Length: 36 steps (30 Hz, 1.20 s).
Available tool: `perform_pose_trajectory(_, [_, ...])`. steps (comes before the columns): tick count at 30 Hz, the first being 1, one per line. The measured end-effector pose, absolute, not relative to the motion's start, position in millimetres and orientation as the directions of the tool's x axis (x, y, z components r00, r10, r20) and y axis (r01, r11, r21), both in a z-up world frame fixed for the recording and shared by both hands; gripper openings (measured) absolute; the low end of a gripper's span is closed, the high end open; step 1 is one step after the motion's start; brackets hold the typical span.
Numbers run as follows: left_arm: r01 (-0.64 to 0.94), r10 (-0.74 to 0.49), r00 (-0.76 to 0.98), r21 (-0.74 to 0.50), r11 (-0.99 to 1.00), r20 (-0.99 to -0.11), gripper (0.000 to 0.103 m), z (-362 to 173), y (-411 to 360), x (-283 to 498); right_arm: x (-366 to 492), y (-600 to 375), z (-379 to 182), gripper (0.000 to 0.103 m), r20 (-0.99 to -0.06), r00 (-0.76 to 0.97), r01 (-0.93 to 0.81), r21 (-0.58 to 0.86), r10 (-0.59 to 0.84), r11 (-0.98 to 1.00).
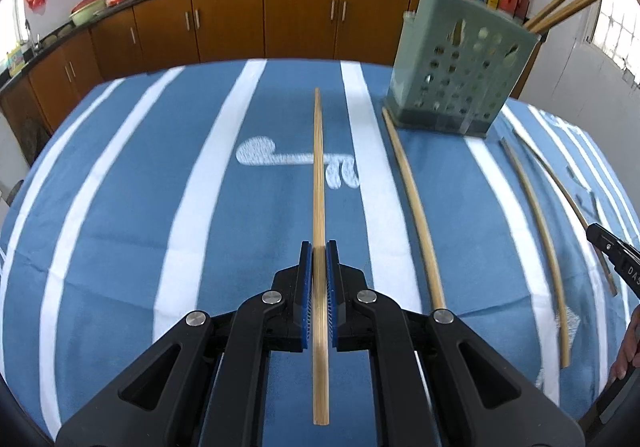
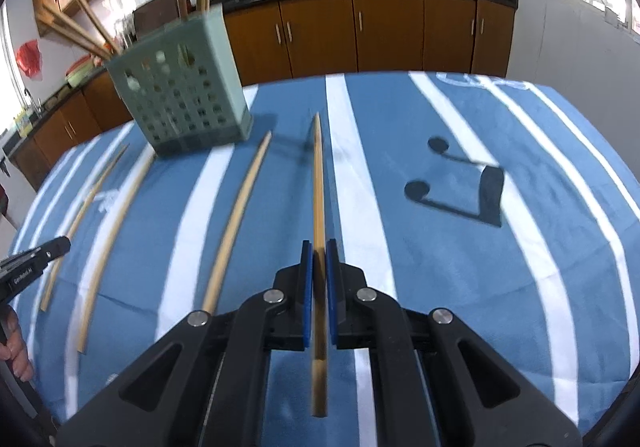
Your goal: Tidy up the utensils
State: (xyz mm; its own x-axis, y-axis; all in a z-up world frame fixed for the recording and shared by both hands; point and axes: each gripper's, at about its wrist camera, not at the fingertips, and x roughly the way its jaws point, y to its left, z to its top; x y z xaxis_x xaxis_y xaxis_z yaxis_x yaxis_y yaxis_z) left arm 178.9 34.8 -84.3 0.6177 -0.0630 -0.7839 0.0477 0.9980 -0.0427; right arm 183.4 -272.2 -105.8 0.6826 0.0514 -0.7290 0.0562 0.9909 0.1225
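Observation:
My left gripper (image 1: 319, 247) is shut on a bamboo chopstick (image 1: 318, 167) that points straight ahead over the blue striped cloth. My right gripper (image 2: 319, 247) is shut on another bamboo chopstick (image 2: 318, 183) in the same way. A green perforated utensil holder (image 1: 460, 75) stands at the far right of the left wrist view and in the right wrist view the holder (image 2: 180, 103) is at the far left, with several chopsticks upright or leaning in it. Two loose chopsticks (image 1: 416, 215) (image 1: 540, 243) lie on the cloth between the grippers.
The table's blue and white striped cloth (image 1: 160, 207) carries a white music-note motif and a dark one (image 2: 460, 187). The right gripper's tip (image 1: 600, 239) shows at the right edge, and a person's fingers (image 2: 16, 351) at the lower left. Brown kitchen cabinets (image 1: 260, 19) run behind the table.

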Motion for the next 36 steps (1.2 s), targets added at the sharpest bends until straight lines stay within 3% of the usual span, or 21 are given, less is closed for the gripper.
perform_pose_trajectory(5, [0.042,-0.056,0.612,-0.039,0.998,-0.788,0.008,-92,34,179,186,-270,-118,0.01,-0.752,0.657,0.055,0.11,0.047,0.992])
perform_pose_trajectory(8, [0.043,-0.062,0.613,-0.045,0.998,-0.788,0.008,-92,35,179,183,-269,-115,0.02,-0.745,0.665,0.049,0.112,0.051,0.992])
perform_pose_trajectory(12, [0.051,-0.077,0.614,-0.058,0.997,-0.786,0.008,-89,37,173,179,-266,-111,0.022,-0.742,0.668,0.037,0.11,0.057,0.993])
perform_pose_trajectory(26, [0.071,-0.082,0.616,-0.048,0.996,-0.784,0.012,-92,36,154,168,-264,-119,0.021,-0.763,0.644,0.026,0.087,0.05,0.996])
perform_pose_trajectory(31, [0.09,-0.038,0.626,0.024,0.996,-0.779,0.012,-93,26,149,167,-269,-120,0.008,-0.763,0.646,0.037,0.077,0.035,0.996])
perform_pose_trajectory(36, [0.089,-0.025,0.613,0.038,0.995,-0.79,0.009,-93,22,174,181,-273,-120,0.008,-0.77,0.638,0.049,0.078,0.029,0.996])
